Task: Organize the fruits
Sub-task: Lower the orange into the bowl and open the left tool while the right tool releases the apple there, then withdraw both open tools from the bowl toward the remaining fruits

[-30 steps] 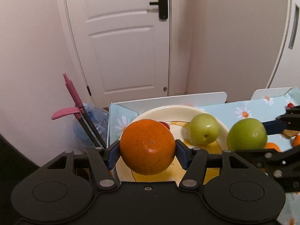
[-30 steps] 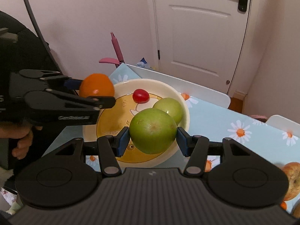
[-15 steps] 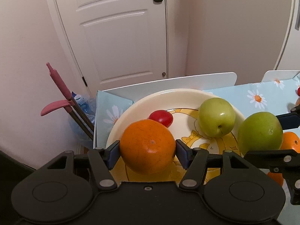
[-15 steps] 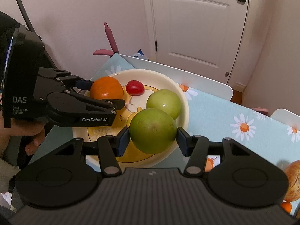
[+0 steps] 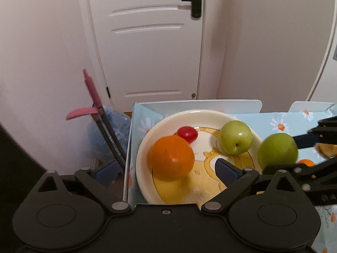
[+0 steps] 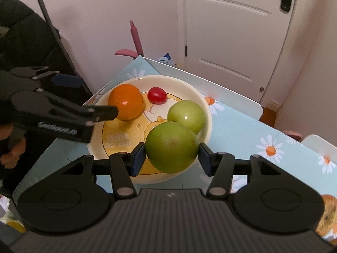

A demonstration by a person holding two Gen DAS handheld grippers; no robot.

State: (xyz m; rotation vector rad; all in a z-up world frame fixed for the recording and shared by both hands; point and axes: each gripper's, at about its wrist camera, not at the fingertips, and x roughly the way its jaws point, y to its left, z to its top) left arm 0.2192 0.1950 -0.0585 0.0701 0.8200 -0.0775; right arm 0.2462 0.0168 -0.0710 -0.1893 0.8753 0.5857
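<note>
A cream plate (image 6: 190,85) with a yellow picture sits on the daisy tablecloth. It holds an orange (image 6: 126,101), a small red tomato (image 6: 157,94) and a green apple (image 6: 186,115). My left gripper (image 5: 164,171) is over the plate's left side. Its jaws are opening wide, and the orange (image 5: 170,157) sits between them, free of both pads. My right gripper (image 6: 171,158) is shut on a larger green apple (image 6: 171,146) above the plate's near right rim. That held apple (image 5: 278,151) also shows at the right of the left wrist view.
The table's corner and left edge lie just beyond the plate (image 5: 210,113). A pink-handled broom (image 5: 92,92) and a blue bag (image 5: 109,126) stand on the floor by the white door (image 5: 151,42). Bread (image 6: 328,210) and a small orange (image 5: 306,162) lie to the right.
My left jaws have swung apart and let go of the orange, which now sits in the plate beside the tomato. The right gripper still grips its green apple in much the same place.
</note>
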